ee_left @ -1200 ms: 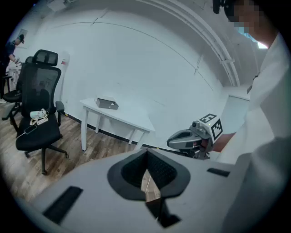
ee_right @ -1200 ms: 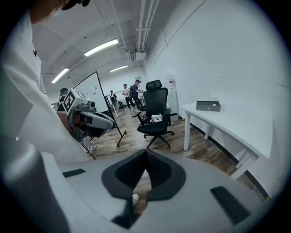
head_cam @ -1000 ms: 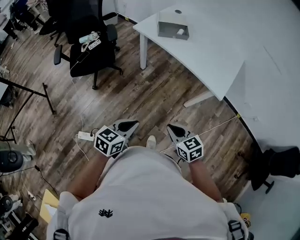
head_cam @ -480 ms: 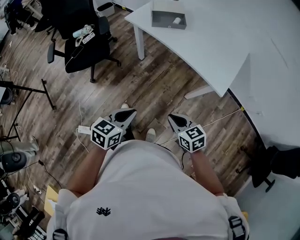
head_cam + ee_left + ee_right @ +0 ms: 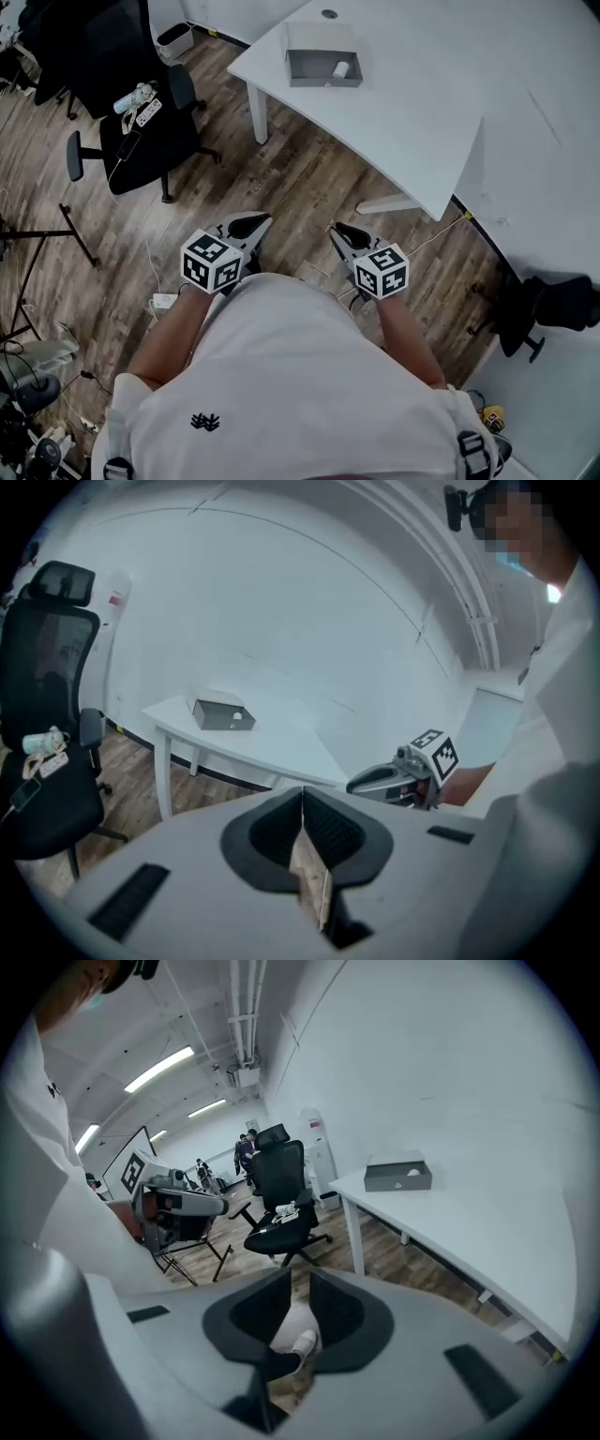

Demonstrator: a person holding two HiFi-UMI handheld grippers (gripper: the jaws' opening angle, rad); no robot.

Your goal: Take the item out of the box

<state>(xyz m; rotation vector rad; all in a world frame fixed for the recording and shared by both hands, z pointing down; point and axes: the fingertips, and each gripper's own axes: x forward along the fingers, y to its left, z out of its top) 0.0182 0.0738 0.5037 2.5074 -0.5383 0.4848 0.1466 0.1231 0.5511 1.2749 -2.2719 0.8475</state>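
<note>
Wood floor [image 5: 300, 178] under us, white table [image 5: 422, 112] well ahead of both sets of jaws. We read this as the approach step: nothing touched, item not yet out. Grey box [image 5: 319, 82] sits open-topped on the table's far corner, well ahead of the jaws and roughly on the line between the two pairs. Small white item [image 5: 340, 68] lies inside, toward the box end on the right jaws' side; looks like a short roll, too small to say more. Left gripper [image 5: 247, 225]: jaws fully together, nothing in them. Right gripper [image 5: 347, 234]: jaws have just been opening and are now a narrow slit with nothing between them, only floor and a shoe [image 5: 302, 1342] showing through the gap. Both grippers sit low by the waist, pointing forward and down, well apart from the table. Black office chair [image 5: 131, 122] is off to the outside of the left jaws, not in our line. Next move, as we judge it: close in on the table, bring the right jaws over the box from above, open wider than the item, drop between the walls, pinch. Left jaws could brace the box wall if it slides. Risks: item may roll, and the walls crowd the jaws.
</note>
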